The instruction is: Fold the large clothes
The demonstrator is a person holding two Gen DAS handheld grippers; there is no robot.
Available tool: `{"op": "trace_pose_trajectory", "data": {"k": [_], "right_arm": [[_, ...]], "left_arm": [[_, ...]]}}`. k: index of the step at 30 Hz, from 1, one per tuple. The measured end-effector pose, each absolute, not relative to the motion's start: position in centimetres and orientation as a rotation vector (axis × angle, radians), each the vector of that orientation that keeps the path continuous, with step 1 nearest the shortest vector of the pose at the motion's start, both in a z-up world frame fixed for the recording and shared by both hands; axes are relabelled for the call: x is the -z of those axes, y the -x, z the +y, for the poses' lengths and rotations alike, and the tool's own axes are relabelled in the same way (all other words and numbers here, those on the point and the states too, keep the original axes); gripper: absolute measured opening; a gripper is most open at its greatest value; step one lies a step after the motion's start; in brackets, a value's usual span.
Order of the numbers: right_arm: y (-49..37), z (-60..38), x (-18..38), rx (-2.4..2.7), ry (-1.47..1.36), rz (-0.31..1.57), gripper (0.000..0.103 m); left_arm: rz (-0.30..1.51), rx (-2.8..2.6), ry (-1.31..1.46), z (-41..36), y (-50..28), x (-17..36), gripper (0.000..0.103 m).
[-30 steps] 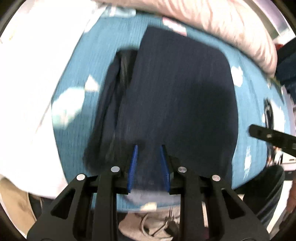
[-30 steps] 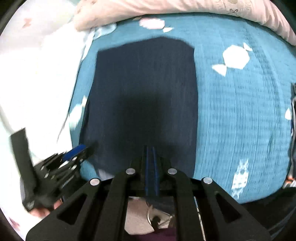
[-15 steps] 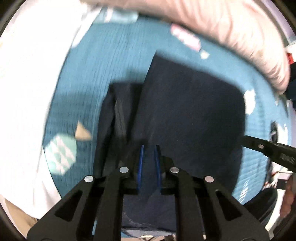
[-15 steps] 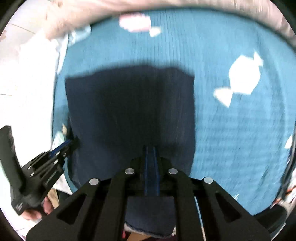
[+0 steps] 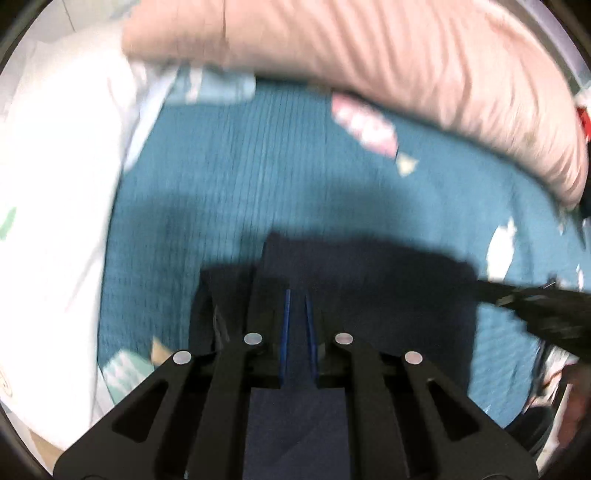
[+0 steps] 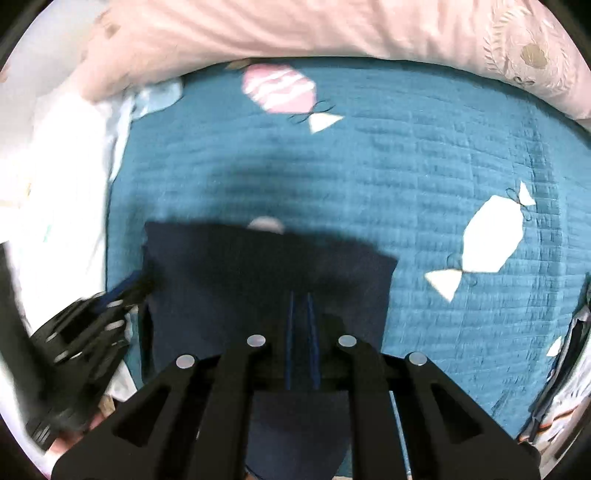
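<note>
Navy garment (image 6: 266,280), folded flat, pinched by both grippers on teal quilt (image 6: 406,177).

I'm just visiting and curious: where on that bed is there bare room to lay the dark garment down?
The teal blanket lies bare between the navy garment and the pink pillow, and rightward around the white candy print. It is crowded near the left claw, beside the white bedding.
</note>
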State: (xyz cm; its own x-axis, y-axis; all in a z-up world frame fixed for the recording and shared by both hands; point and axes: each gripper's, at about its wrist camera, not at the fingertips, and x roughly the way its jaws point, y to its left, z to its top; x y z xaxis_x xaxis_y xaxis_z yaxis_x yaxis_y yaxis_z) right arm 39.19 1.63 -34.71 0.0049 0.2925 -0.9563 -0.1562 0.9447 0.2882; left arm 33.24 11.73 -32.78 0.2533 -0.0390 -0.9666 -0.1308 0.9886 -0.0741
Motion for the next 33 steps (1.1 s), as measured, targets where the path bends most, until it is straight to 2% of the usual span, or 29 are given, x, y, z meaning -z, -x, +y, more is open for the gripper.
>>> {"op": "trace_pose_trajectory", "data": {"k": [2, 4, 10, 12, 13, 14, 15, 18, 24, 27, 33], "right_arm": [[-40.6, 1.8, 39.2, -0.320, -0.117, 1.600, 0.011], [-40.8, 1.0, 42.7, -0.297, -0.213, 1.616, 0.010], [-39.9, 0.1, 39.5, -0.359, -0.204, 1.586, 0.011], [-39.1, -1.5, 38.1, -0.378, -0.262, 1.586, 0.030], [-38.9, -2.0, 37.8, -0.388, -0.282, 1.579, 0.063], [-38.5, -2.9, 37.1, -0.374, -0.292, 1.557, 0.084], [-38.0, -3.9, 36.2, -0.338, -0.284, 1.513, 0.087], [-36.8, -5.5, 34.6, -0.313, -0.266, 1.464, 0.087], [-33.7, -7.4, 33.9, -0.304, -0.242, 1.462, 0.087], [-32.0, -8.0, 34.6, -0.304, -0.227, 1.458, 0.087], [-28.4, -7.3, 36.2, -0.366, -0.183, 1.430, 0.087]], "left_arm": [[1.373, -0.076, 0.185, 12.1, -35.7, 35.4, 0.009], [1.532, -0.166, 0.177, 12.7, -37.5, 41.9, 0.009], [1.495, -0.129, 0.108, 13.0, -36.5, 38.8, 0.009], [1.488, -0.075, 0.115, 13.2, -35.5, 37.0, 0.024], [1.476, -0.062, 0.114, 13.4, -35.0, 36.1, 0.050], [1.447, -0.051, 0.105, 13.5, -34.4, 35.1, 0.062], [1.420, -0.044, 0.087, 13.6, -33.8, 34.2, 0.062], [1.404, -0.027, 0.037, 13.8, -31.6, 32.4, 0.067], [1.354, -0.041, 0.034, 14.8, -27.5, 30.3, 0.068], [1.336, -0.054, 0.006, 14.9, -25.7, 30.4, 0.076], [1.347, -0.037, 0.021, 15.7, -22.6, 31.9, 0.076]]}}
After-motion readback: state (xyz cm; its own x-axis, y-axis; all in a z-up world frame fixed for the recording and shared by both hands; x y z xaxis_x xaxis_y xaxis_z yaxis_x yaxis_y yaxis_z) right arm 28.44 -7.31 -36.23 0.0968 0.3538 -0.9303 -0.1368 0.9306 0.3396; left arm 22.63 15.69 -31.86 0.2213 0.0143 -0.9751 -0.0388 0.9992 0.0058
